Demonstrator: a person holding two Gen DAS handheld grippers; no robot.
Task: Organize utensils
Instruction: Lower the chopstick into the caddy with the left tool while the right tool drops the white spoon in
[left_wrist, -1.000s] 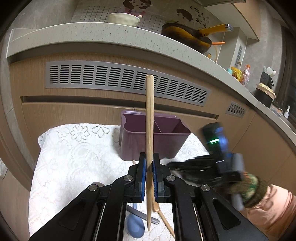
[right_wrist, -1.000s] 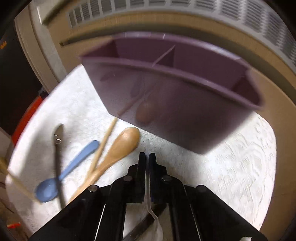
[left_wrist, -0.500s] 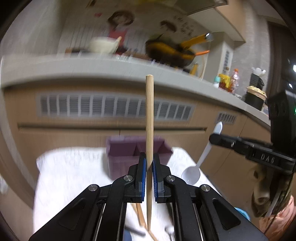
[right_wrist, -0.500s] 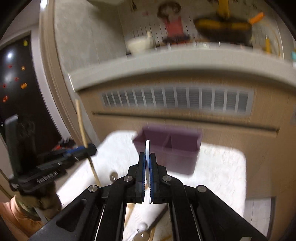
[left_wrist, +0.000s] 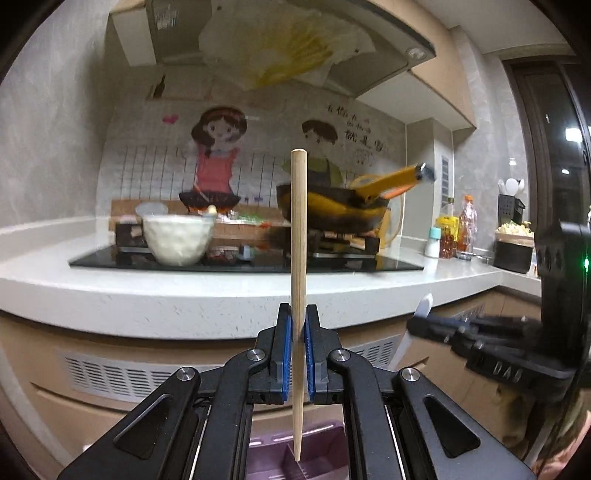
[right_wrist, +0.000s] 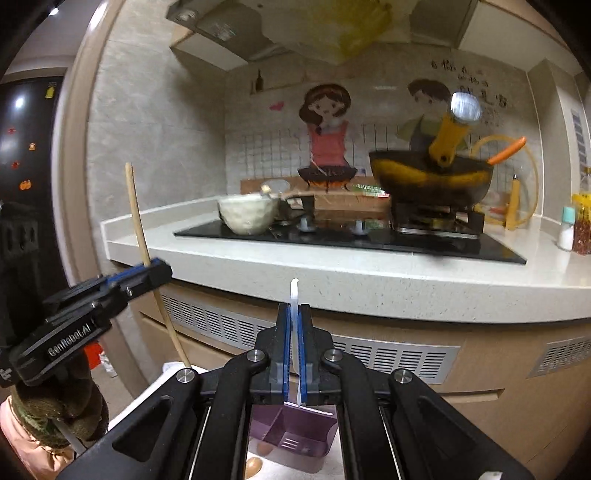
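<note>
My left gripper (left_wrist: 297, 312) is shut on a wooden chopstick (left_wrist: 297, 221) that stands upright, its lower tip hanging over the purple divided organizer (left_wrist: 321, 446) at the bottom edge. My right gripper (right_wrist: 294, 314) is shut on the thin handle of a white plastic spoon (right_wrist: 294, 291), above the same organizer (right_wrist: 295, 432). Each gripper shows in the other's view: the right gripper (left_wrist: 415, 325) with the spoon (left_wrist: 424, 304) at the right, the left gripper (right_wrist: 159, 267) with the chopstick (right_wrist: 135, 206) at the left. The spoon's bowl is hidden.
Ahead runs a pale stone counter (left_wrist: 184, 295) with a black hob, a white bowl (left_wrist: 177, 240) and a dark wok (left_wrist: 332, 210) with a yellow handle. Bottles (left_wrist: 452, 236) stand at the right. Below is a cabinet front with vent grilles (right_wrist: 388, 354). A wooden spoon bowl (right_wrist: 253, 467) lies on the white cloth.
Both grippers have risen with their utensils and tilted up, so the counter top fills the views. The organizer has dropped to the bottom edge, and the utensils on the cloth have mostly left view.
</note>
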